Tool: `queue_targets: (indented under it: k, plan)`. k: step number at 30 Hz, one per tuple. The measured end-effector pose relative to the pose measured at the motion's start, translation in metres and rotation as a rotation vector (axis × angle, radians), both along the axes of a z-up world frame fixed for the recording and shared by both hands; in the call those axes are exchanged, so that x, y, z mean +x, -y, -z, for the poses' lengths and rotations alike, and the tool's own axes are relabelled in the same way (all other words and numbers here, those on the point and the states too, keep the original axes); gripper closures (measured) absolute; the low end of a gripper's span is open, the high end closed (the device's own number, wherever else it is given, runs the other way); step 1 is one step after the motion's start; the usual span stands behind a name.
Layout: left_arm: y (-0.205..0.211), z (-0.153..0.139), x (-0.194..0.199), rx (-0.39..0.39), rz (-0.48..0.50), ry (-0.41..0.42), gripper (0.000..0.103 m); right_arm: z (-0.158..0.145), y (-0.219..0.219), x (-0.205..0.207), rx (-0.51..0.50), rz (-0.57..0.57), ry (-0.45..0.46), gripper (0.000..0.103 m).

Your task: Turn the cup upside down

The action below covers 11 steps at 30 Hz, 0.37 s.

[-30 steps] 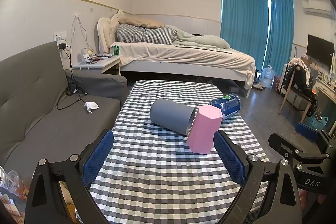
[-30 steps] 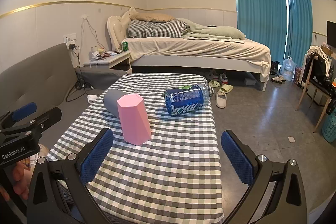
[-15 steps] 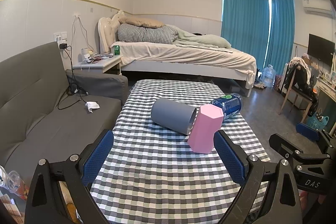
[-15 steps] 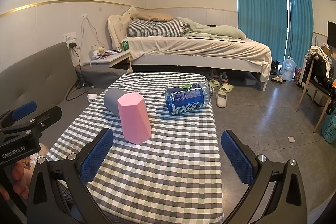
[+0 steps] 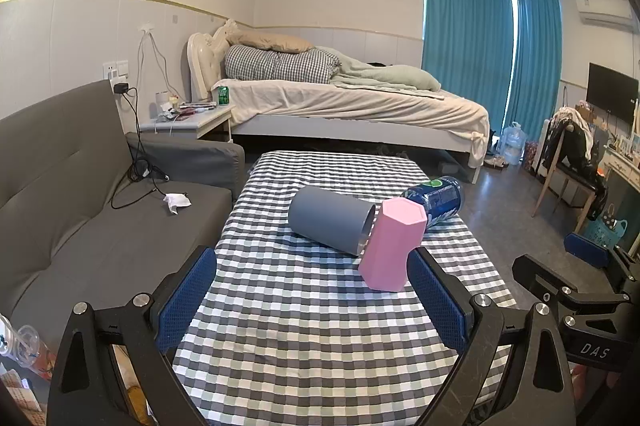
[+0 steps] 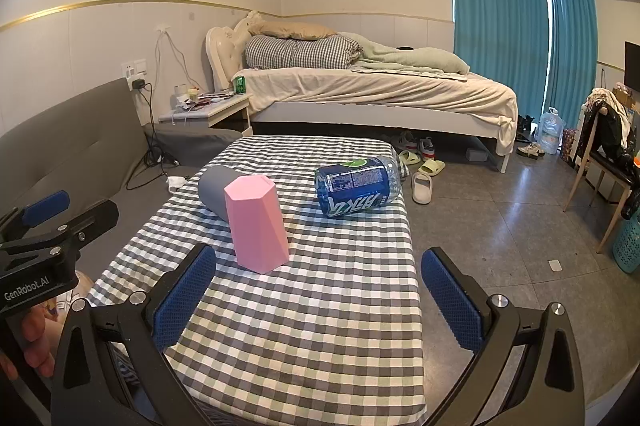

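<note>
A grey cup [image 5: 330, 222] lies on its side on the checked table [image 5: 300, 306], its open mouth toward the right and near me. It also shows in the right wrist view [image 6: 214, 190], partly hidden behind a pink hexagonal cup [image 6: 258, 226]. The pink cup [image 5: 392, 244] stands mouth-down, wide end on the cloth, touching the grey cup. My left gripper [image 5: 312, 298] is open and empty, short of both cups. My right gripper [image 6: 316, 294] is open and empty, to the right of the pink cup.
A blue-labelled bottle [image 6: 358, 186] lies on its side behind the cups near the table's right edge. A grey sofa [image 5: 80, 210] runs along the table's left side. A bed [image 5: 352, 106] stands beyond the table. Slippers [image 6: 424, 178] lie on the floor to the right.
Both grippers have crept slightly forward toward the cups. The cups and the bottle have not moved.
</note>
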<state>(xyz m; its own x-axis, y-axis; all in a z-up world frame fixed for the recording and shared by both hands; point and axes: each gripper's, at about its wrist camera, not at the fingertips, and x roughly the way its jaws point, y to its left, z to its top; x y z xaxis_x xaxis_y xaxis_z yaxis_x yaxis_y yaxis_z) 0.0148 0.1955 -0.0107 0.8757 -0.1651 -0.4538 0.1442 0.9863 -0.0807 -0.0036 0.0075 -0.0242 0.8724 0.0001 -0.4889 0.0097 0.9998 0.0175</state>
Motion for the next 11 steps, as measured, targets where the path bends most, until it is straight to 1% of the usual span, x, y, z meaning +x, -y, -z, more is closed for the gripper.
queue_targets:
  k: [11]
  plan:
    - [-0.0035, 0.0015, -0.0008, -0.004, 0.003, -0.003, 0.004, 0.0019, 0.0002, 0.0001, 0.000, -0.001, -0.003, 0.000]
